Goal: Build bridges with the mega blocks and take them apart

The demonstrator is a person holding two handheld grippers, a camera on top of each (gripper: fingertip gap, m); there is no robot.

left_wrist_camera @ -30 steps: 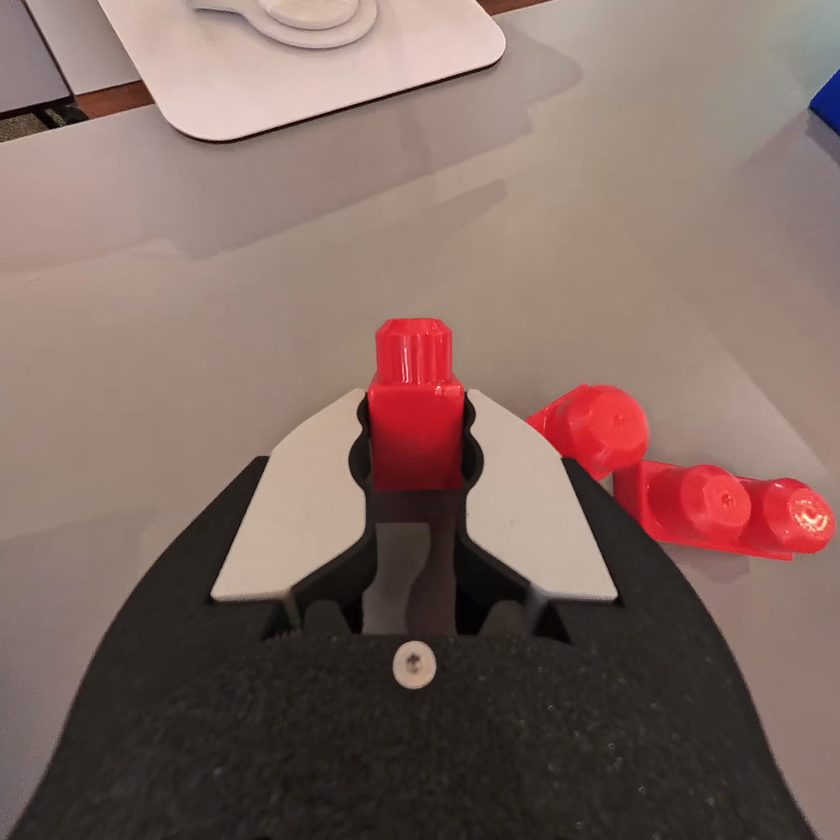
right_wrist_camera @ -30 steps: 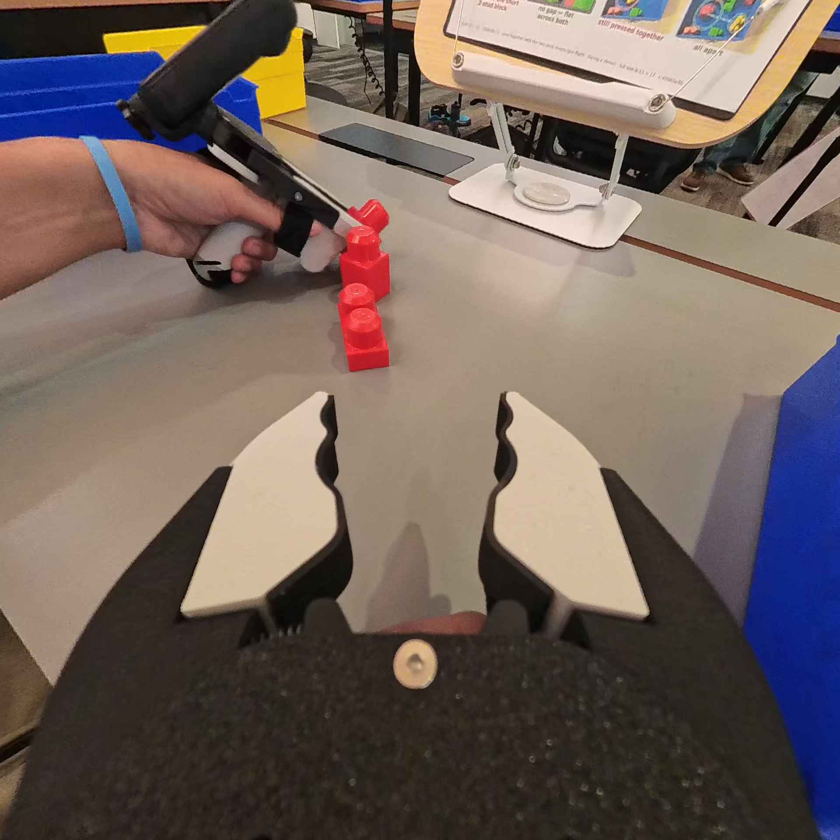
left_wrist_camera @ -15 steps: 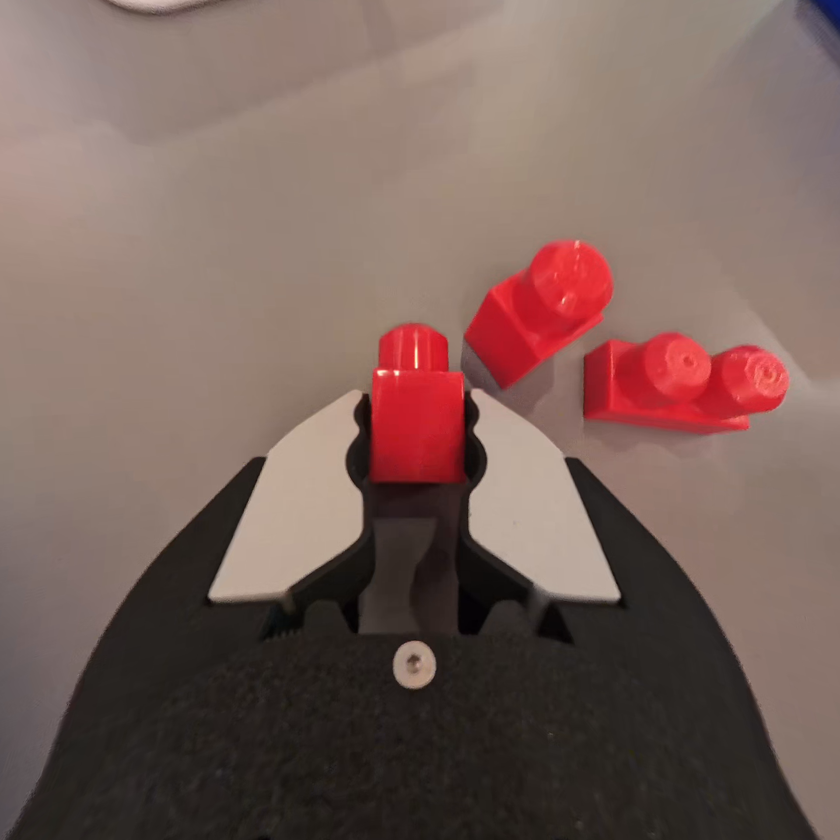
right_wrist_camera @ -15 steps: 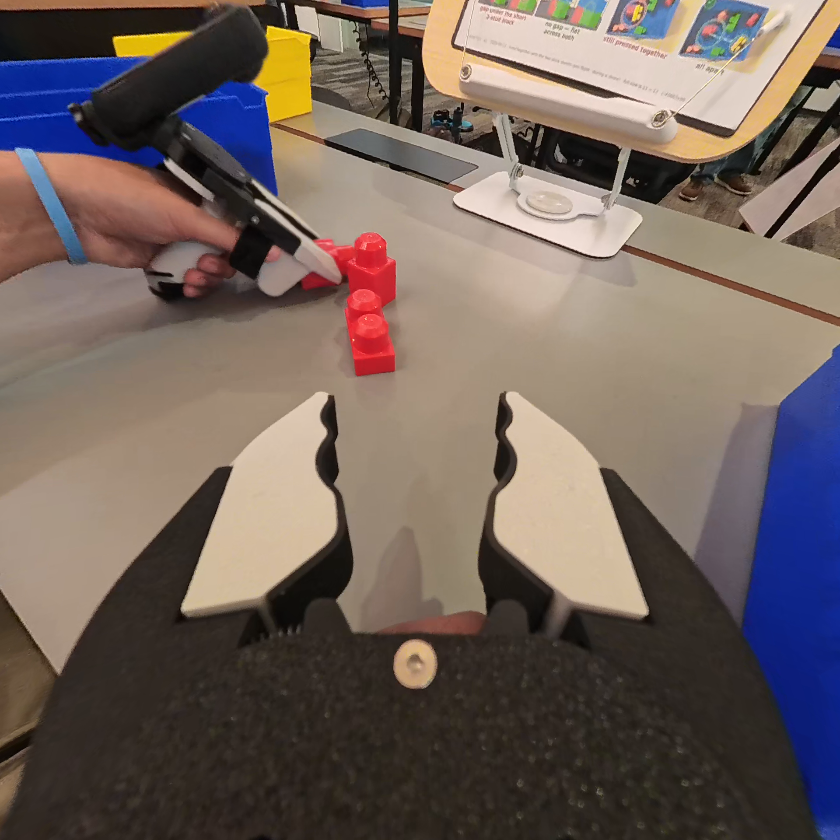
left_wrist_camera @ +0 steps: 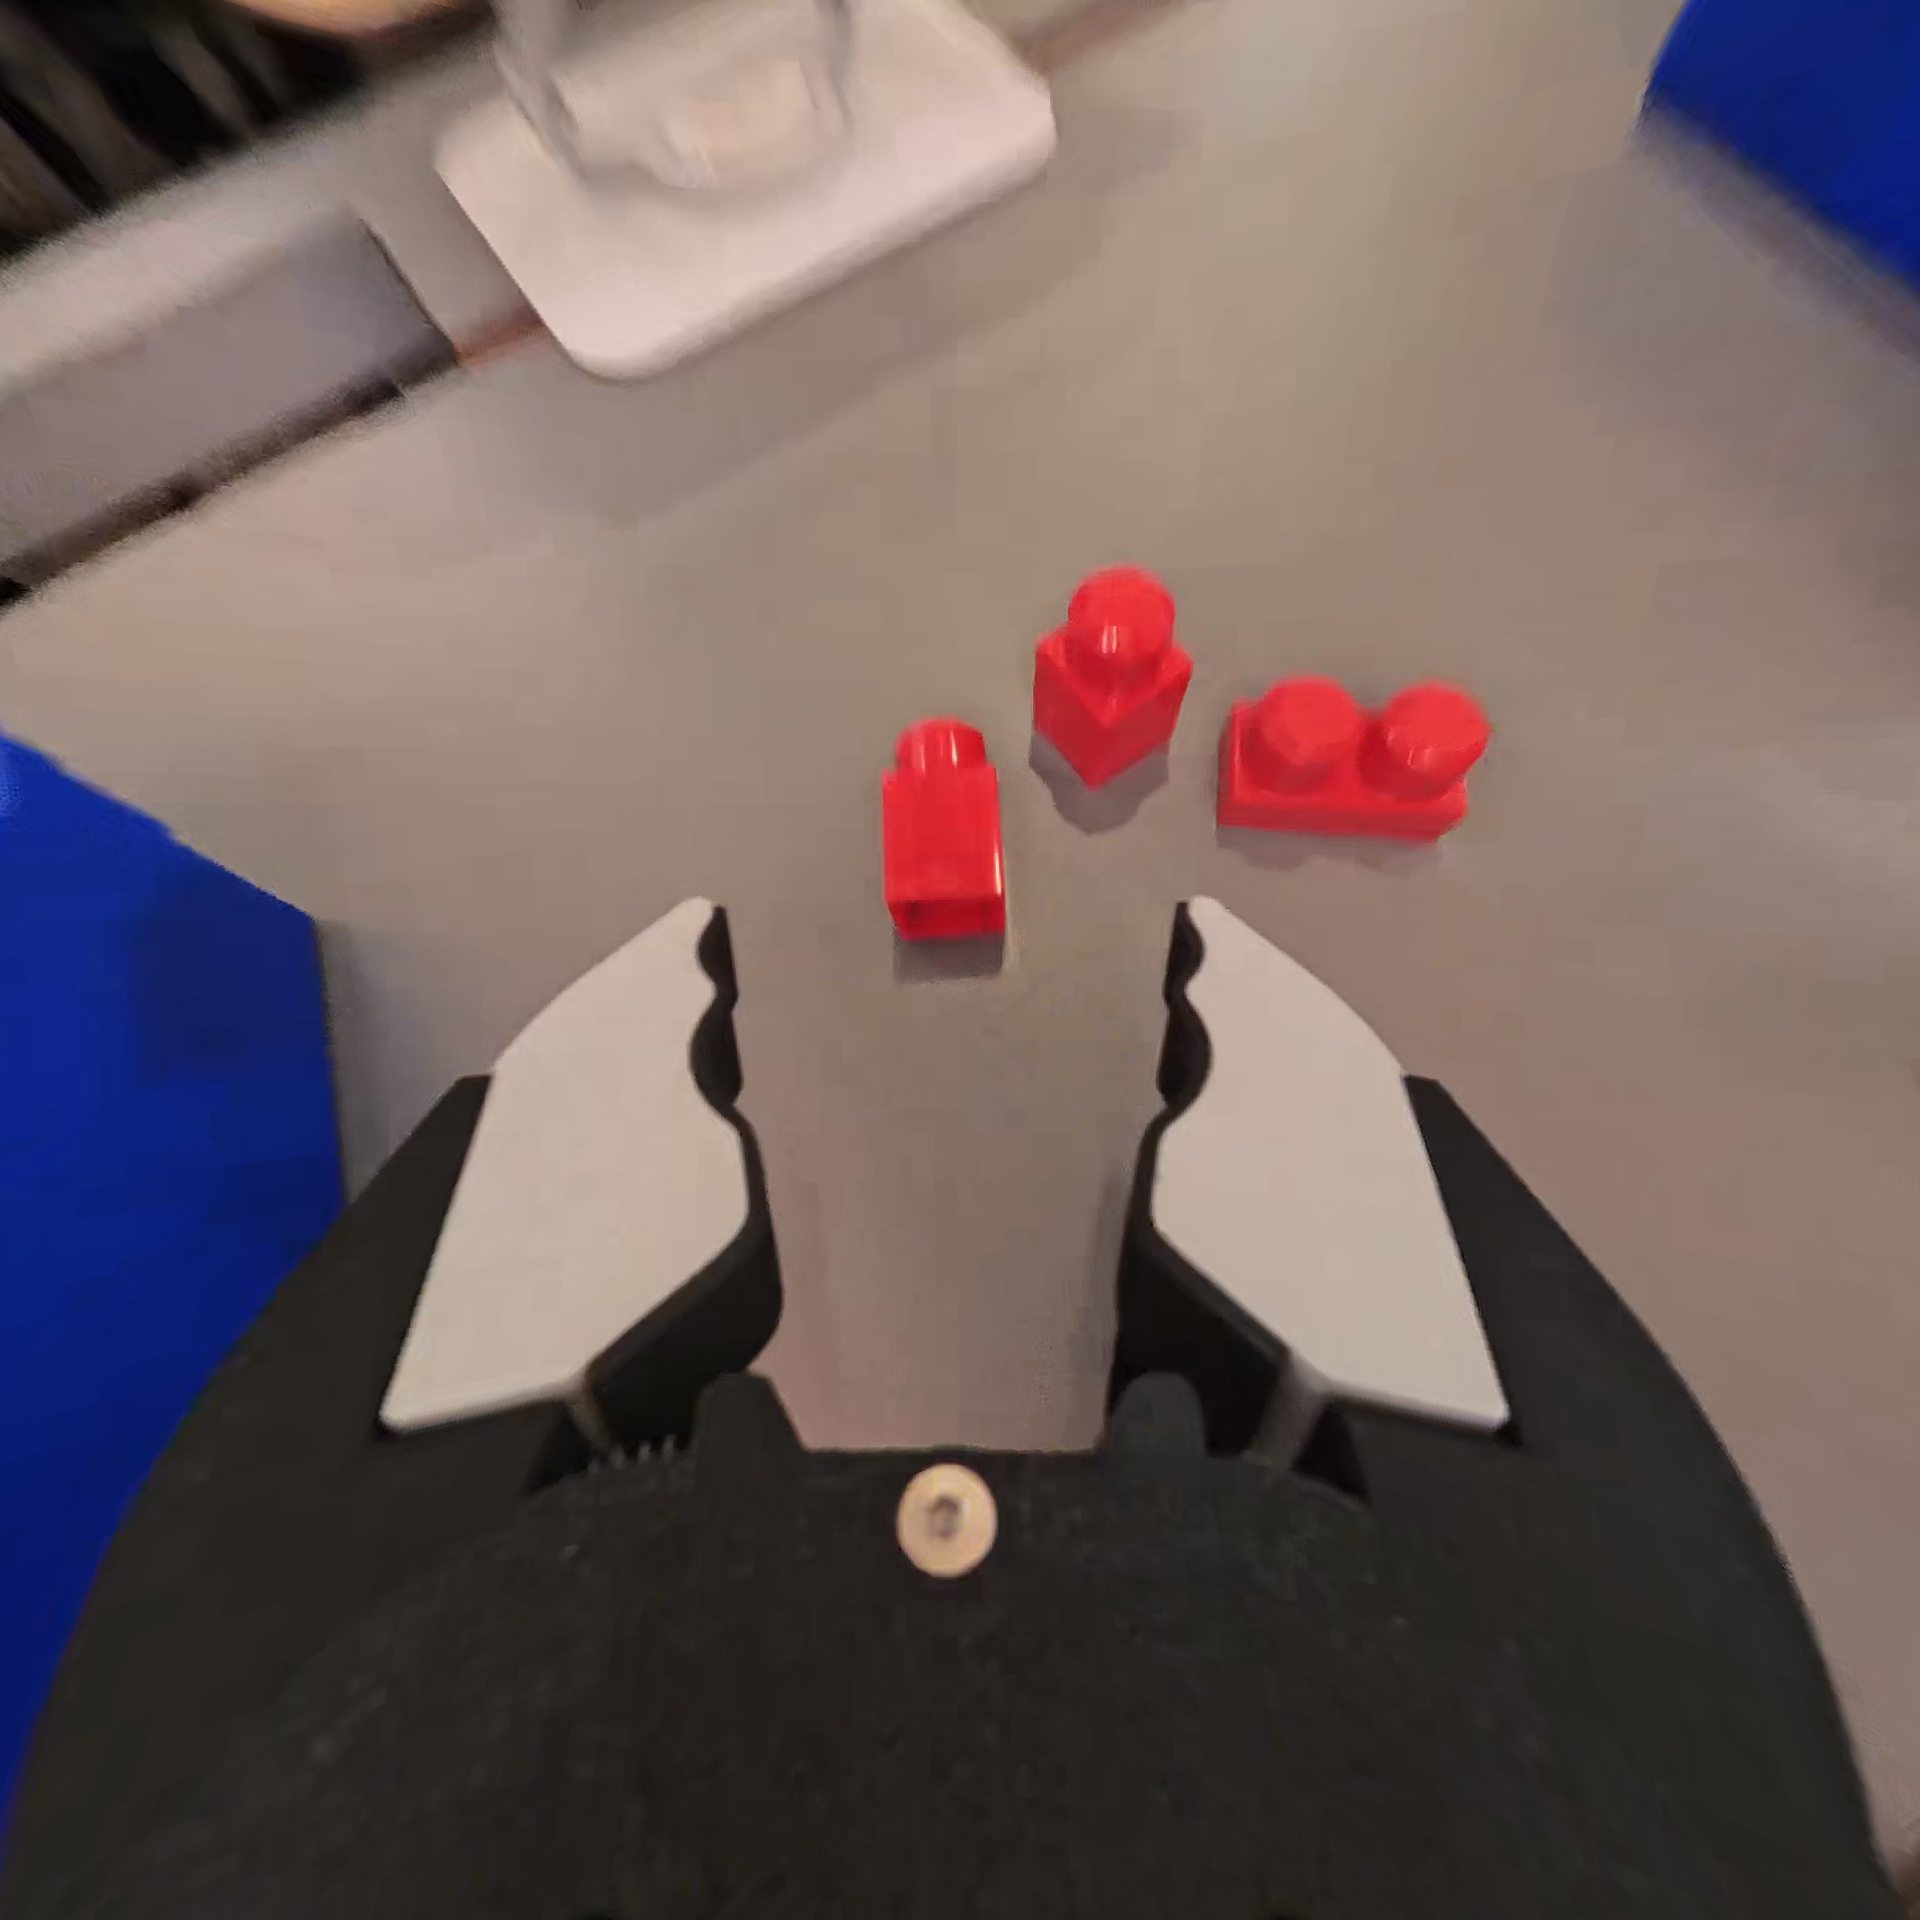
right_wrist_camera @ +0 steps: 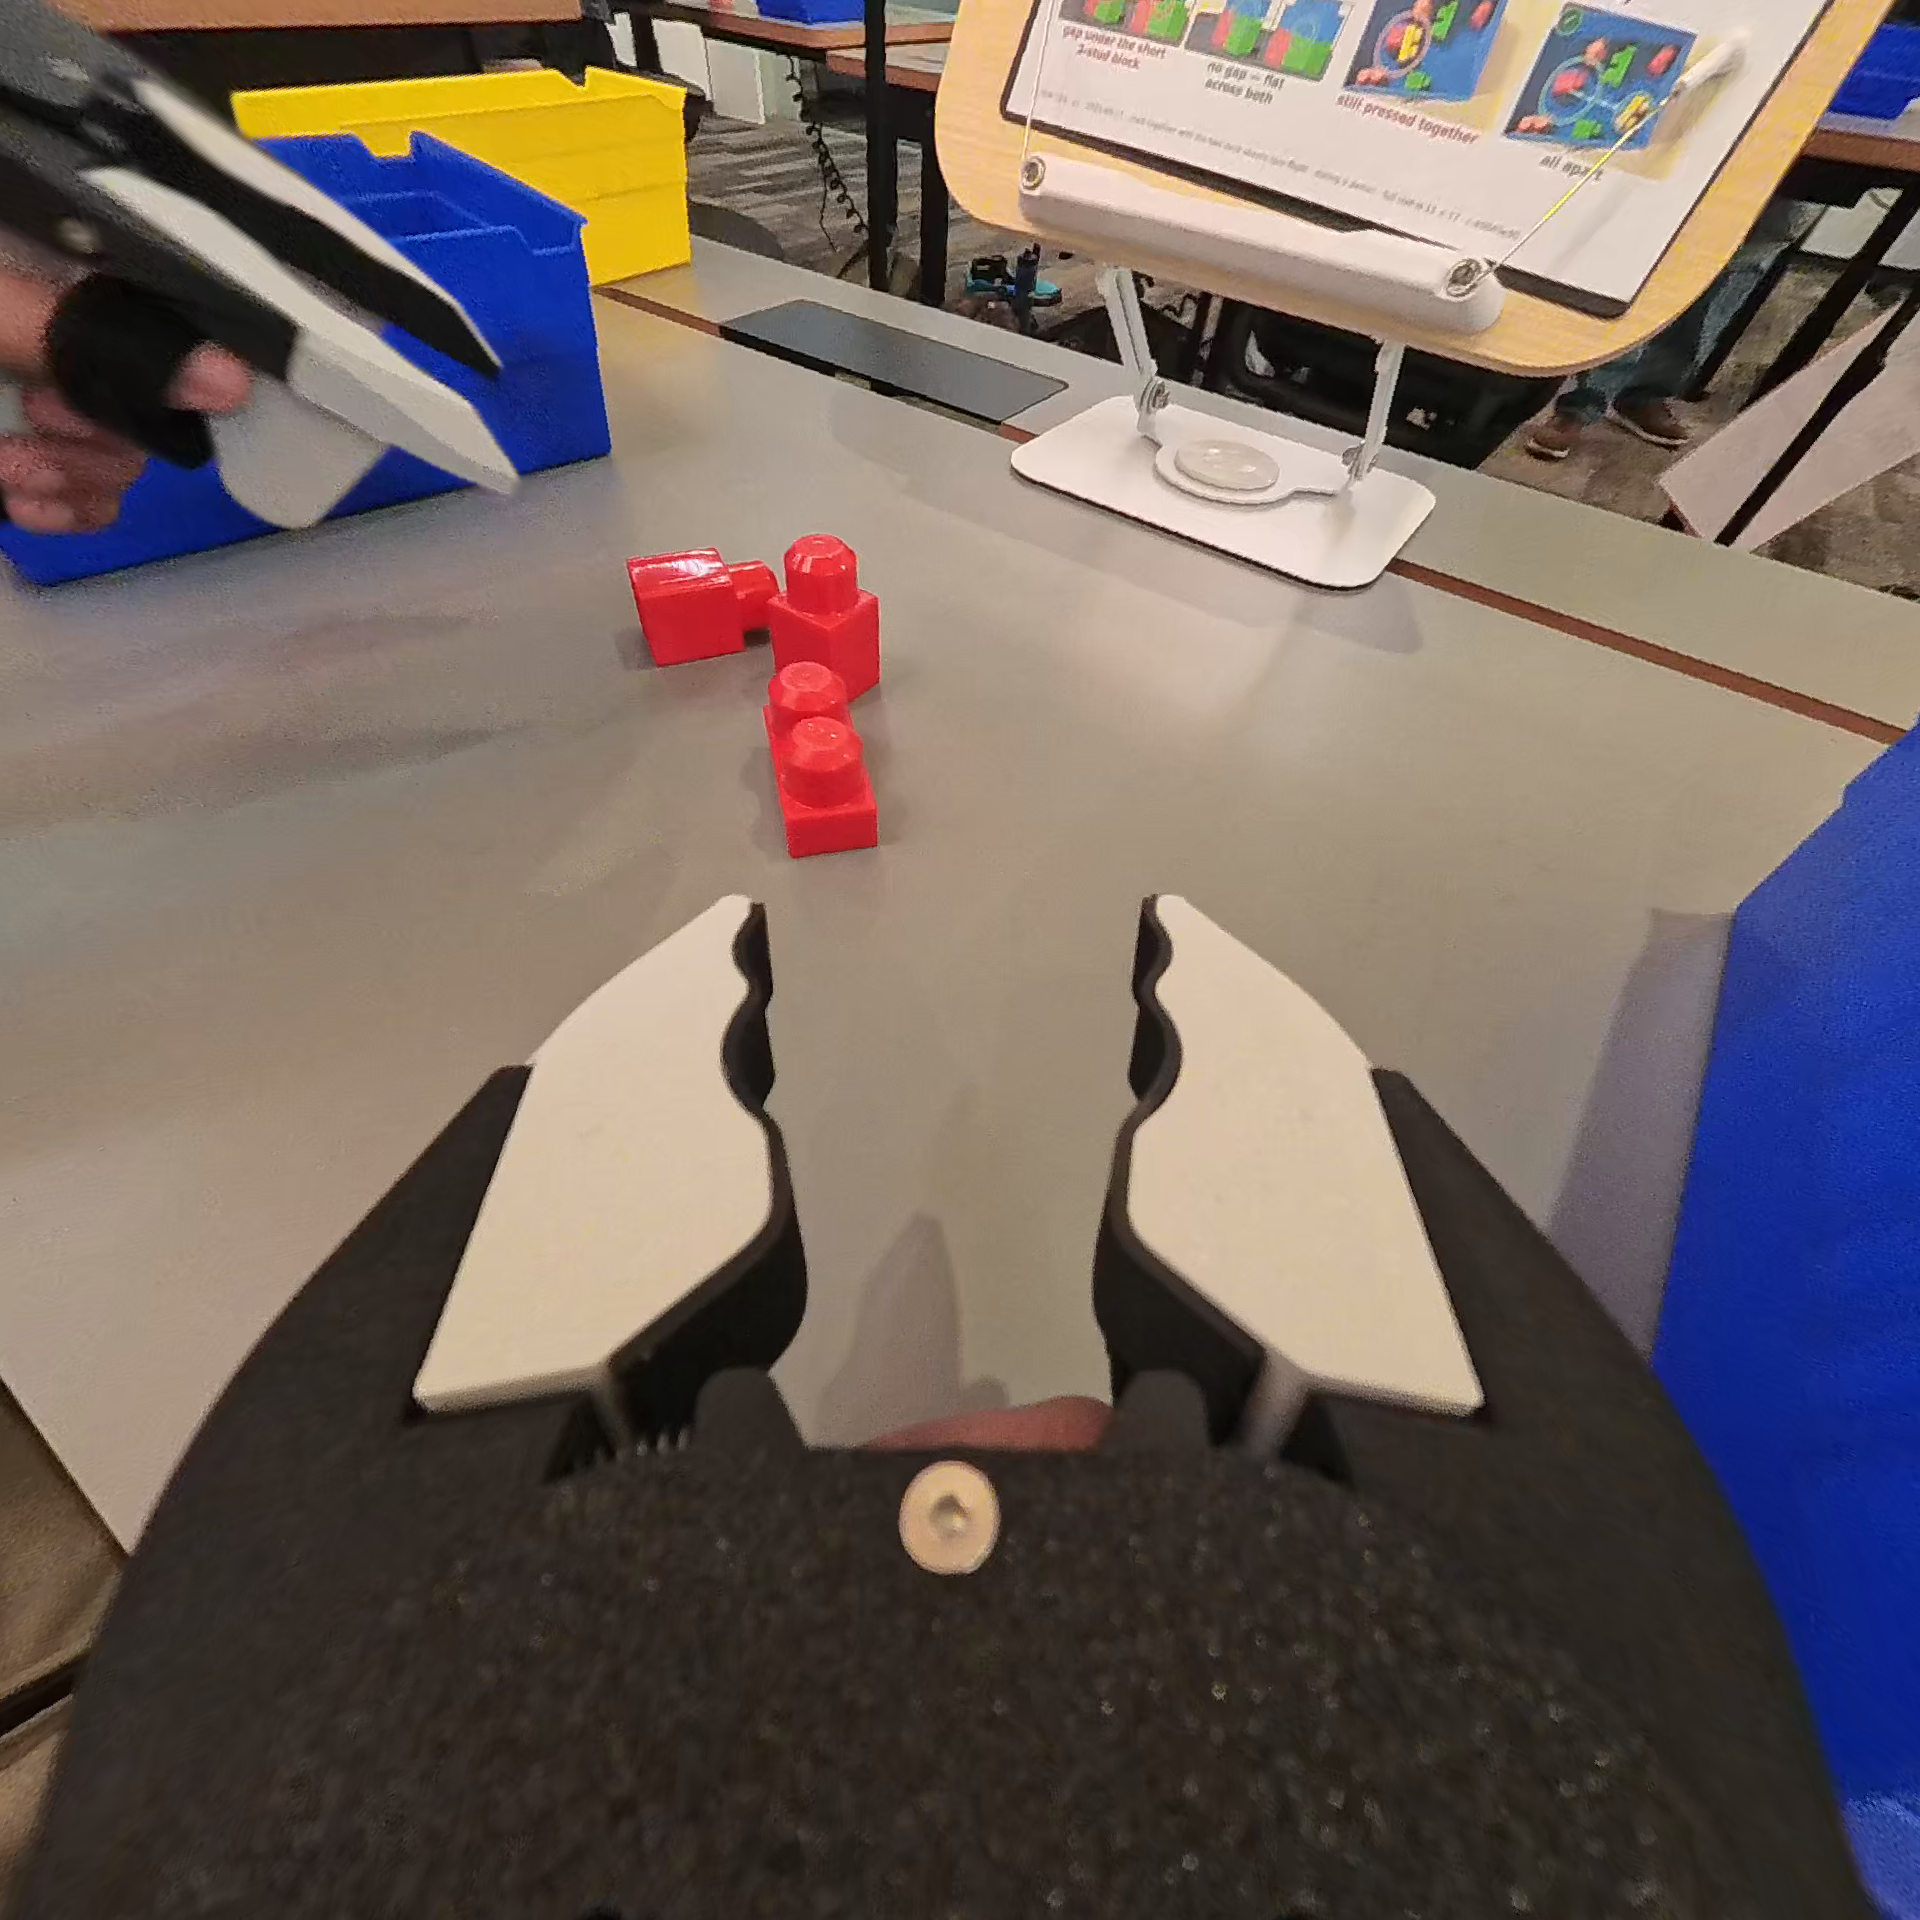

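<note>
Three red mega blocks lie apart on the grey table (right_wrist_camera: 1195,790). A one-stud block (left_wrist_camera: 943,836) lies on its side just ahead of my open, empty left gripper (left_wrist_camera: 951,920). A second one-stud block (left_wrist_camera: 1110,681) stands upright beyond it, and a flat two-stud block (left_wrist_camera: 1349,758) sits to the right. In the right wrist view the lying block (right_wrist_camera: 694,615), the upright block (right_wrist_camera: 829,615) and the two-stud block (right_wrist_camera: 821,764) sit ahead of my open, empty right gripper (right_wrist_camera: 951,914). The left gripper (right_wrist_camera: 447,405) hovers up left of them, held by a hand.
A blue bin (right_wrist_camera: 488,343) and a yellow bin (right_wrist_camera: 540,145) stand at the far left. An instruction board on a white stand (right_wrist_camera: 1226,483) is at the back. Another blue bin (right_wrist_camera: 1808,1143) sits close on the right. A black pad (right_wrist_camera: 894,358) lies flat on the table. It is some 8 cm from my left tips to the one-stud block (left_wrist_camera: 943,836). Look for it in the right wrist view (right_wrist_camera: 675,567) too.
My left gripper has opened, let go of the one-stud block, which now lies on its side, and pulled back and up. The right gripper has stayed in place.
</note>
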